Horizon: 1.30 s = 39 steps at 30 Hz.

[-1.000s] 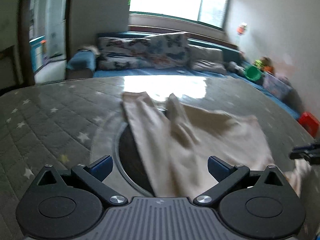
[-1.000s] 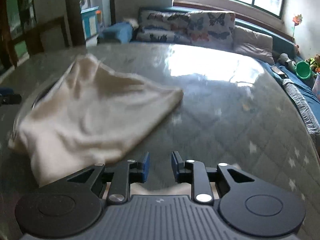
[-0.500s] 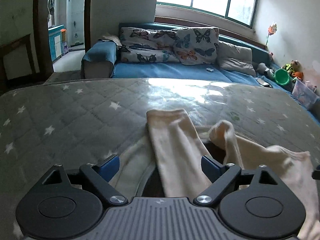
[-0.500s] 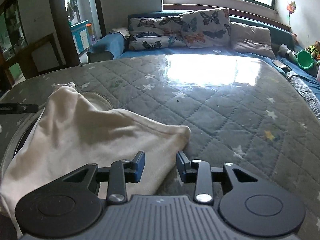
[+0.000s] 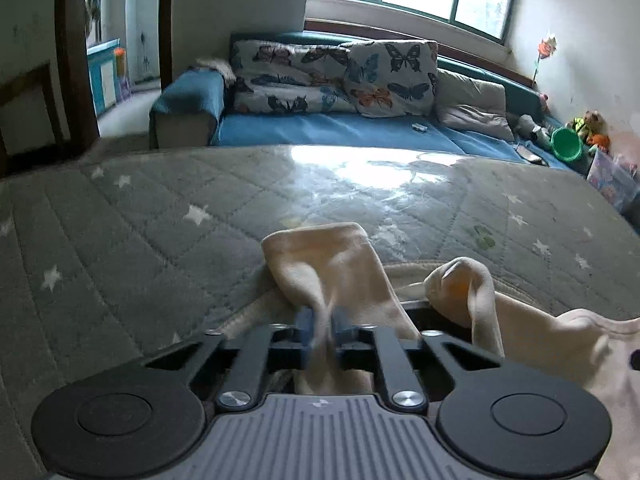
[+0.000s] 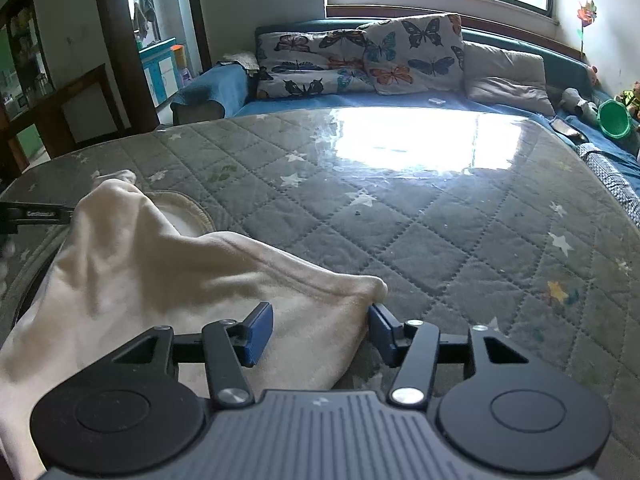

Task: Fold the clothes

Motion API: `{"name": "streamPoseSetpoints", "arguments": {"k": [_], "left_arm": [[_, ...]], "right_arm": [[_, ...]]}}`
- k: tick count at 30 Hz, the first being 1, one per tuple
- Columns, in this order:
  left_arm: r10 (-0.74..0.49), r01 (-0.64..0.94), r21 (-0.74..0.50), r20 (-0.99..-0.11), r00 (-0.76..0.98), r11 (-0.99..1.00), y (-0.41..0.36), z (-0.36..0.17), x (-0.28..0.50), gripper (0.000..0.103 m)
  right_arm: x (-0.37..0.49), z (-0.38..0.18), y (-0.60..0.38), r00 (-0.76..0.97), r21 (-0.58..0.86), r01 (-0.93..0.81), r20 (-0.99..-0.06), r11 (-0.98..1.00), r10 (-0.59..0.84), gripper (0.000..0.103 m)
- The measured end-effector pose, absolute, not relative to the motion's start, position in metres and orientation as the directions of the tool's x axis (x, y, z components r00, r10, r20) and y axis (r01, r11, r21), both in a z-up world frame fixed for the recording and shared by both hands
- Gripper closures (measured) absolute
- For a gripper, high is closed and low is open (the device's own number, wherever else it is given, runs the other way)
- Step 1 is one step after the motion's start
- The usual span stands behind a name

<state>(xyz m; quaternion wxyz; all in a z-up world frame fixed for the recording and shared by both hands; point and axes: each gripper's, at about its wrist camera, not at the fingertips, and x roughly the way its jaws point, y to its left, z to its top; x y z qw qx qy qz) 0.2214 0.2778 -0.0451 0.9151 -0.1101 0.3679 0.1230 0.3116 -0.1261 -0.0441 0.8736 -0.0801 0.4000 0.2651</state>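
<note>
Cream garment [image 5: 344,276] on quilted table [image 5: 160,216]: left gripper [image 5: 323,330] pinches one leg's edge. Right gripper [image 6: 320,326] opening, jaws astride a loose corner. Far tabletop bare.

A cream garment [image 6: 168,280] lies rumpled on the grey star-quilted table cover [image 6: 440,220].

Our right gripper [image 6: 320,330] jaws are opening over the cream garment [image 6: 132,280] corner, pads off the cloth. Garment lies on the grey quilted cover [image 6: 460,232].
</note>
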Motion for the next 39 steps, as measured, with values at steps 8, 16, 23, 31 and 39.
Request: {"name": "streamPoseSetpoints", "arguments": {"k": [8,16,23,31,39], "left_arm": [[0.277,-0.43,-0.069,-0.671,0.687,0.9,0.31,-0.027,0.162,0.096],[0.462,-0.564,0.073,-0.665,0.587,0.822,0.327,-0.005,0.058,0.096],[0.491,-0.629,0.106,-0.727,0.479,0.77,0.338,-0.006,-0.016,0.096],[0.436,-0.59,0.1,-0.772,0.462,0.801,0.341,0.015,-0.019,0.065],[0.281,-0.348,0.047,-0.697,0.66,0.936,0.29,0.037,0.057,0.051]], "right_arm": [[0.313,-0.049,-0.119,0.553,0.034,-0.529,-0.744,0.848,0.375,0.043],[0.311,-0.05,-0.119,0.567,0.03,-0.509,-0.74,0.86,0.362,0.043],[0.302,-0.046,-0.115,0.553,0.05,-0.536,-0.734,0.843,0.395,0.043],[0.296,-0.038,-0.109,0.547,0.059,-0.567,-0.719,0.821,0.429,0.043],[0.304,-0.042,-0.103,0.529,0.081,-0.56,-0.731,0.825,0.431,0.061]]}}
